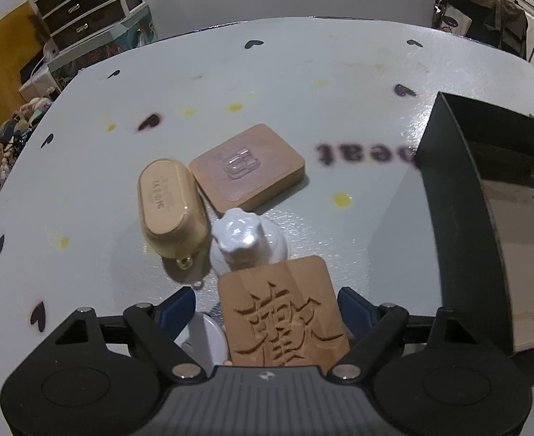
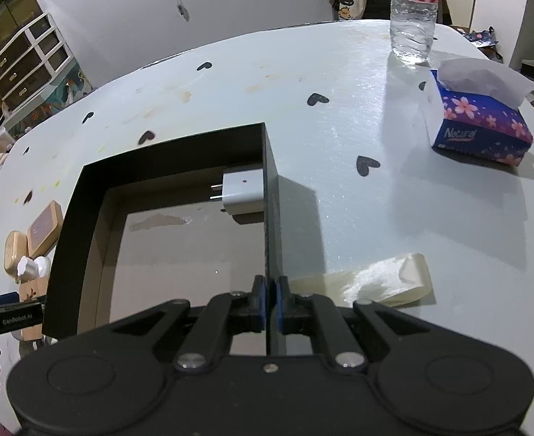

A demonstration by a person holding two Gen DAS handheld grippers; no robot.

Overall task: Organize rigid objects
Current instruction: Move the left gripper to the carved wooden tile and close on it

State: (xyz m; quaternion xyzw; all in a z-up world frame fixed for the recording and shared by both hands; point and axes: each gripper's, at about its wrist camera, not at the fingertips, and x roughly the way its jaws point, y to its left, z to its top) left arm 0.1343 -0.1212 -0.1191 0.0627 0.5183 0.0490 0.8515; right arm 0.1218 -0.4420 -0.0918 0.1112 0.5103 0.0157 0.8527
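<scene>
My left gripper [image 1: 267, 299] stands open around a wooden block [image 1: 285, 316] carved with a Chinese character. Its right pad is close to the block's edge and its left pad stands clear of it. Just beyond the block are a white ceramic figure [image 1: 247, 245], a gold oval case [image 1: 170, 210] and a flat wooden tile [image 1: 249, 167] with a clear plastic piece on it. My right gripper [image 2: 270, 292] is shut on the right wall of an open black box [image 2: 267, 181]. A white plug adapter [image 2: 243, 192] lies in the box's far right corner.
The white table [image 2: 339, 200] carries a tissue box [image 2: 481, 123], a water bottle [image 2: 412, 14] and a folded pale packet [image 2: 383, 279] to the right of the box. The black box [image 1: 463, 218] stands right of the left gripper. A white disc [image 1: 209, 338] lies under the carved block.
</scene>
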